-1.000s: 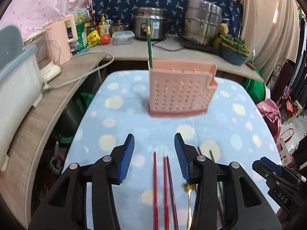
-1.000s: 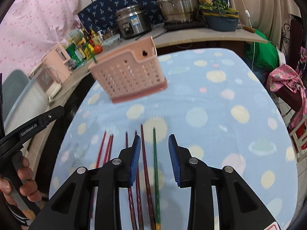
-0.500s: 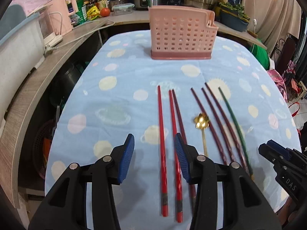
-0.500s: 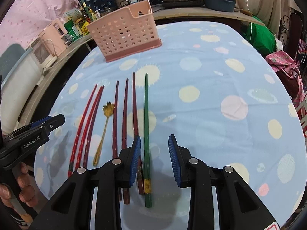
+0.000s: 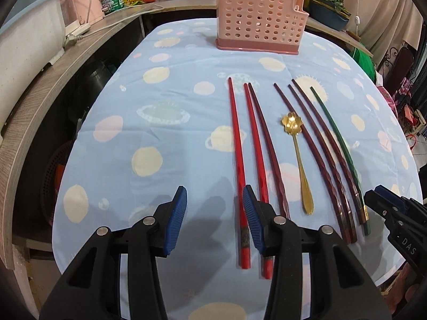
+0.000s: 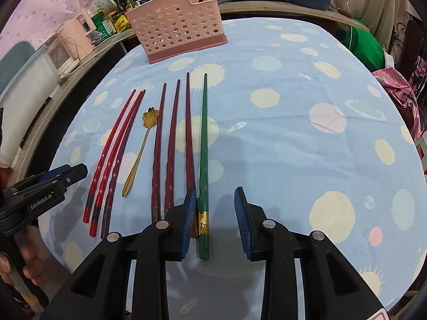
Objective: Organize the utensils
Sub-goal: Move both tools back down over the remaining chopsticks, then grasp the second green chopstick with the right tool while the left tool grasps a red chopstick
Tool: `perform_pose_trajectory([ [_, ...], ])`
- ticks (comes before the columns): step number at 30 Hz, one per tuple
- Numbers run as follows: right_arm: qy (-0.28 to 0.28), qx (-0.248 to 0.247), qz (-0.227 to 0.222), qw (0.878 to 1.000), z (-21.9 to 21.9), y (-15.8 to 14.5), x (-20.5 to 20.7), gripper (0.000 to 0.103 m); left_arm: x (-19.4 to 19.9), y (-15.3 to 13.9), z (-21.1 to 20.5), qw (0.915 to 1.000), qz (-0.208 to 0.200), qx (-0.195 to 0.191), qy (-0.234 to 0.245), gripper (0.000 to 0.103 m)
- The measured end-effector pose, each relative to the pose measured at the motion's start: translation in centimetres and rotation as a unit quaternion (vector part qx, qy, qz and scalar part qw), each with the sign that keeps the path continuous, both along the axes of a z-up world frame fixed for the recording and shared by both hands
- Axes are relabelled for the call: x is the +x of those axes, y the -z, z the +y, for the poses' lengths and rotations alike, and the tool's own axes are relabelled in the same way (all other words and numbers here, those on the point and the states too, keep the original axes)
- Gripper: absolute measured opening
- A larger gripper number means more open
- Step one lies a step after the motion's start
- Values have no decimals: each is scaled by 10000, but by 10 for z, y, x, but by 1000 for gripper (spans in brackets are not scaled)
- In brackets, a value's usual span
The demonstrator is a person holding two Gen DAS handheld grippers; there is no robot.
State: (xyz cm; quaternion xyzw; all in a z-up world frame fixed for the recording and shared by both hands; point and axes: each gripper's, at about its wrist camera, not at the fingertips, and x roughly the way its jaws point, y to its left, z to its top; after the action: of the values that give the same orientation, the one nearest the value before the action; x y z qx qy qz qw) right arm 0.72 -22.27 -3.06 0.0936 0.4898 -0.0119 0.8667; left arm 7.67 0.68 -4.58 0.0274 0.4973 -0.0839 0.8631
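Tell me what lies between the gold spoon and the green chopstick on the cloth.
Three dark maroon chopsticks lie side by side between the gold spoon and the green chopstick; the right wrist view shows it best.

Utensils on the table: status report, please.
Both grippers, left and right, open, empty. Chopsticks, spoon on cloth; pink basket beyond. Path clear.

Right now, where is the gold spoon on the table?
In both wrist views the gold spoon lies flat on the blue tablecloth, between the three red chopsticks and the three dark maroon chopsticks, its bowl toward the pink basket.
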Motion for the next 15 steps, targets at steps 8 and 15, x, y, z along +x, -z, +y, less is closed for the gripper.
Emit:
perform_pose_trajectory([
  [8,15,30,39,10000,0,4,-7,28,-6,9,-6,9999,126,21,96,41],
  [15,32,24,34,10000,-2,5,-9,26,-8,15,-3,9998,174,14,79,42],
])
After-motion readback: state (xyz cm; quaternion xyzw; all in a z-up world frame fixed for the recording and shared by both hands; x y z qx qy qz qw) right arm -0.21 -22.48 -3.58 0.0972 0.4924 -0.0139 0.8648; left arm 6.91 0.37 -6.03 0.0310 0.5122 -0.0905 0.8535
